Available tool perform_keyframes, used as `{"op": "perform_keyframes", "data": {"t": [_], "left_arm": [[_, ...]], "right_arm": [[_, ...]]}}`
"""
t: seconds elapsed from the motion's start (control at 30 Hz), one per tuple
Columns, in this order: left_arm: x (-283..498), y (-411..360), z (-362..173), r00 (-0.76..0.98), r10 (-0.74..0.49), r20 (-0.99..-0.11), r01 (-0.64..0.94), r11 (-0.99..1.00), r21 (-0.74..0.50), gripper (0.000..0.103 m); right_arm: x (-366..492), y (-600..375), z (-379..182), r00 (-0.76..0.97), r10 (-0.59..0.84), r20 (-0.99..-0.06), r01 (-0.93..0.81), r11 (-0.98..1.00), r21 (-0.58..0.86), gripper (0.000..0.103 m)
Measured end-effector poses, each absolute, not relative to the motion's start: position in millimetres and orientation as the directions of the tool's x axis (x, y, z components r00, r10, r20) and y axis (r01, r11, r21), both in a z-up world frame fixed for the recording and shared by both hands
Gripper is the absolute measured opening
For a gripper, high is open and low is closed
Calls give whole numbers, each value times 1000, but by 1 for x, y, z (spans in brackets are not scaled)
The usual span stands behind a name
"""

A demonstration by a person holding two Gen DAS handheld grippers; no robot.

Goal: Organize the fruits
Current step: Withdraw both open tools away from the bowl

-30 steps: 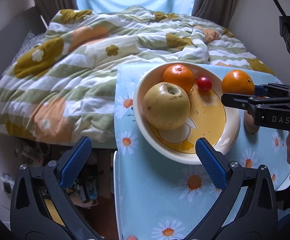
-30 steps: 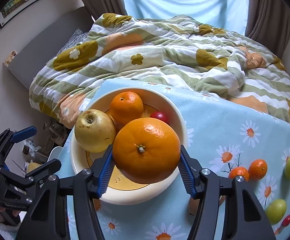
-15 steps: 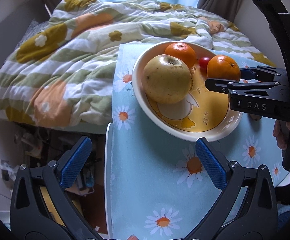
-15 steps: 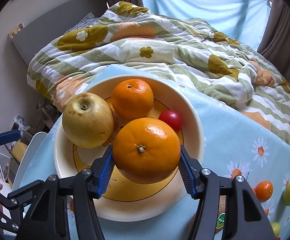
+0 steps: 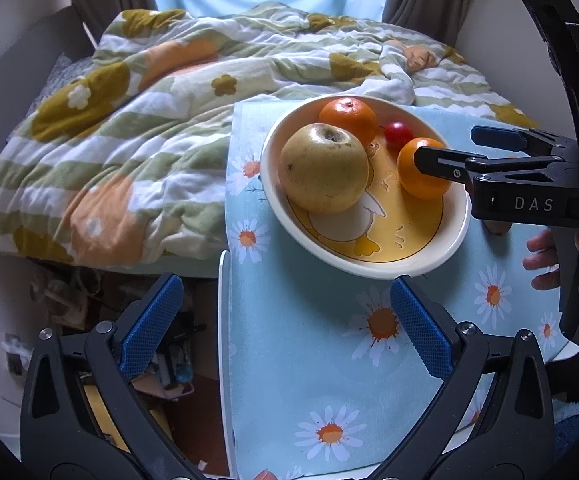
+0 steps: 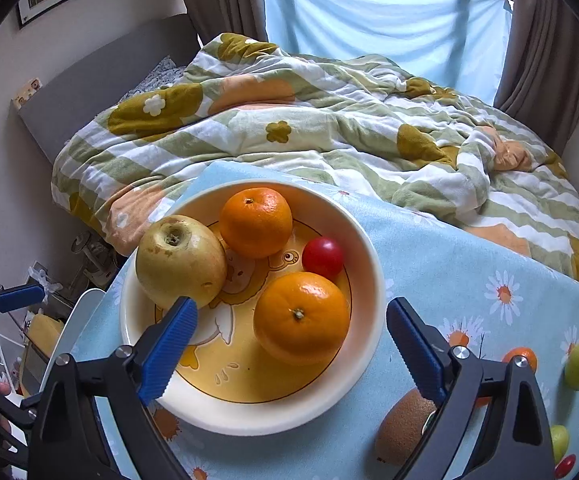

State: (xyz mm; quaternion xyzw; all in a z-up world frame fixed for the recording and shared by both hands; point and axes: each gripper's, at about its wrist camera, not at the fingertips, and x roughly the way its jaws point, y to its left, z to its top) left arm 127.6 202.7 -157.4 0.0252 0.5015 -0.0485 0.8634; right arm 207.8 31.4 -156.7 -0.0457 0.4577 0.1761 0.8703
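Placing step looks done: orange (image 6: 301, 317) sits in bowl (image 6: 369, 280) at 5 o'clock, free of right gripper (image 6: 291, 342), jaws wide, empty. Left gripper (image 5: 285, 322) wide, empty. Next: fetch kiwi (image 6: 403, 426), 4 o'clock beside bowl.

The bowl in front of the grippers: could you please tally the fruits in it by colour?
In the bowl:
Orange: 2, the near orange and the far orange
Yellow-green: 1, the apple
Red: 1, the small red fruit
Total: 4
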Motion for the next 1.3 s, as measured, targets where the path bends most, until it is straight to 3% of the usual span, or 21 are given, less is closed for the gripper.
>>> {"op": "perform_keyframes", "data": {"t": [0.63,0.93,1.3], "left_arm": [[125,192,-89,592,-128,-796,247,969,28,103],[111,138,-77,605,-169,-778,287,958,15,103],[91,49,-82,610,-159,-776,222,975,-25,103]], "right_arm": [[148,-12,-77,600,194,-776,-135,981,140,94],[113,-80,-59,624,136,-770,-48,989,136,94],[88,-167,-71,613,144,-777,-76,989,123,94]]}}
